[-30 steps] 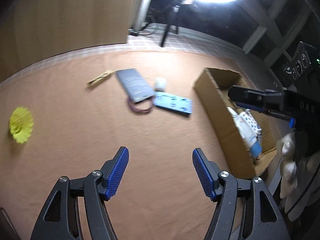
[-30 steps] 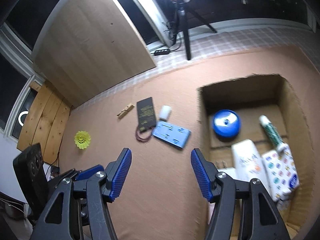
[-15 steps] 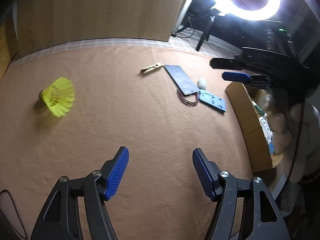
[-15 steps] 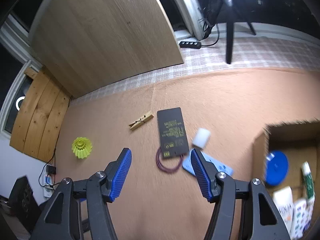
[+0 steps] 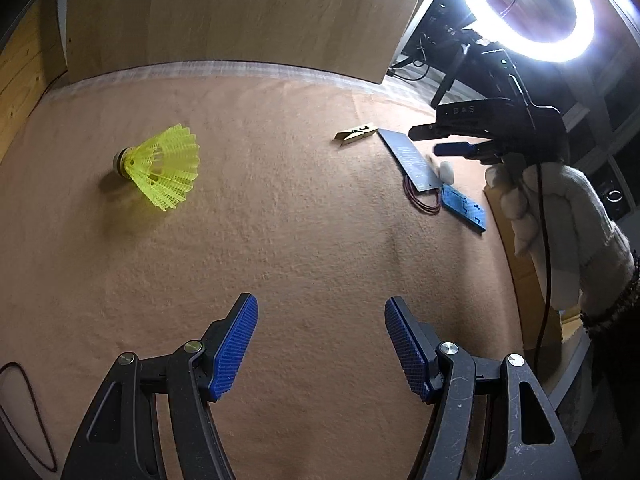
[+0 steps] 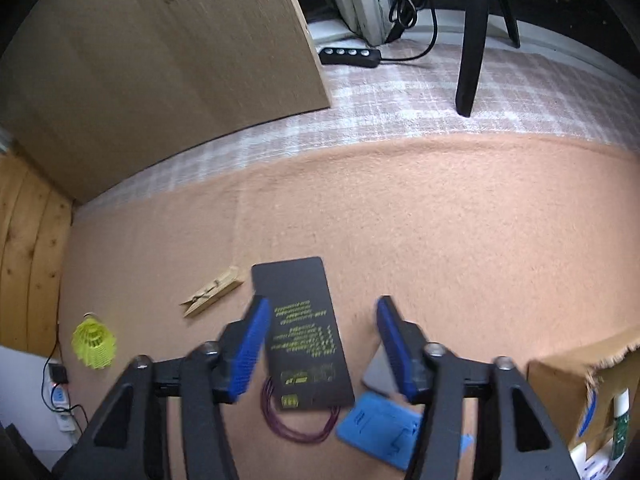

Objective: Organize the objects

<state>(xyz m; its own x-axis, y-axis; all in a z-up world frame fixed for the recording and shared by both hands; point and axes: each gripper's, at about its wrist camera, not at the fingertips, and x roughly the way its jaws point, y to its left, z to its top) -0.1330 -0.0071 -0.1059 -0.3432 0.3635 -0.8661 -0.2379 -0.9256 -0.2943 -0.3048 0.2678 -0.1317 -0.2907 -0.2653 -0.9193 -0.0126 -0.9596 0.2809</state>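
My left gripper hangs open and empty over bare tan felt. A yellow shuttlecock lies on its side far ahead to its left. My right gripper hovers over a black card with yellow print. Its jaws are closing, and the card shows between them without either pad touching it. A purple rubber band pokes out from under the card. Beside it are a wooden clothespin, a blue flat piece and a small pale block. In the left wrist view a gloved hand holds the right gripper.
A cardboard box holding several items stands at the right edge. A leaning wooden board, a power strip and a tripod leg are beyond the felt. A ring light glares. A red cable lies at lower left.
Both grippers swung left, away from the box. The right one came down over the black card and its jaws narrowed. The shuttlecock is now closer in the left wrist view.
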